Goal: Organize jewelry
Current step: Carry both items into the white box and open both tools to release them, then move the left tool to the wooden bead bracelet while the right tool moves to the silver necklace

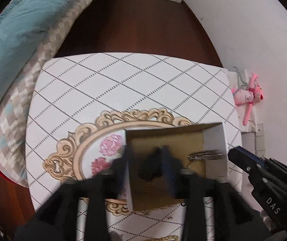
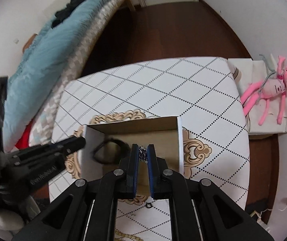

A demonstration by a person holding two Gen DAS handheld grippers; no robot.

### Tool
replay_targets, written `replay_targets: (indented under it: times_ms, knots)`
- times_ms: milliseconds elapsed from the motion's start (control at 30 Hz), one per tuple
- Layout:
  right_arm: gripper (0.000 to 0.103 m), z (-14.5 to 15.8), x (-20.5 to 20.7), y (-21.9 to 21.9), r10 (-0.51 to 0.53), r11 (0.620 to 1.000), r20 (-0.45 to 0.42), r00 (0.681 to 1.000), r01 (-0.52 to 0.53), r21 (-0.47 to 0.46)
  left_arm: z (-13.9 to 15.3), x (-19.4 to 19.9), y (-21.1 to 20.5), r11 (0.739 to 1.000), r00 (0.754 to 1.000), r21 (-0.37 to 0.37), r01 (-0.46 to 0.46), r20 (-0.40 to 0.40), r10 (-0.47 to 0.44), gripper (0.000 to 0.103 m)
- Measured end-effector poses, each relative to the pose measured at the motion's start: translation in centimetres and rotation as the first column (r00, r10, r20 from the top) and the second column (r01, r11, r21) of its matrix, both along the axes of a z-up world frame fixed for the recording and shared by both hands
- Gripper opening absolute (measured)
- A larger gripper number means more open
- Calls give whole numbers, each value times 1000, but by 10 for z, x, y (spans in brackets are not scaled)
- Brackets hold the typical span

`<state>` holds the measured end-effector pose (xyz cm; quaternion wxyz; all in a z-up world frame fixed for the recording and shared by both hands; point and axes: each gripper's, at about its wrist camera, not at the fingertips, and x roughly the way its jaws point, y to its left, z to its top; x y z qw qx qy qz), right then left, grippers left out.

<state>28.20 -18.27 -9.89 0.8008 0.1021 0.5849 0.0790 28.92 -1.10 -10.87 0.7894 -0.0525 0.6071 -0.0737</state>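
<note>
An open cardboard box stands on the patterned table. My right gripper hangs over the box's near right part, shut on a silver, blue-flecked piece of jewelry. In the left wrist view silver loops reach from the right gripper's tip into the box. My left gripper, blurred, stands open above the box's left part. A black loop lies inside the box beneath it, showing as a dark blob between the fingers.
A string of beige beads lies at the table's near edge, and a small black ring sits just in front of the box. A bed with a teal blanket borders the table's left. A pink plush toy lies to the right.
</note>
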Motion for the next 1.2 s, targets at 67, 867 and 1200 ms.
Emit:
replay_targets:
  times_ms: [67,867,1200]
  knots:
    - [23,-5,1,-2,3,1000,-8,1000,-4,-19,5,-2,4,1000,999,7,-19,33,19,81]
    - [102,-38,-66,-1,-38,946,102,994,69,-316,-15,-81,11,975,975,195,-107,212,65,103]
    - [102,8,-94,-6,-73,943,211,975,137,-304,30,-113,9,975,946,178,-135,316,73,103]
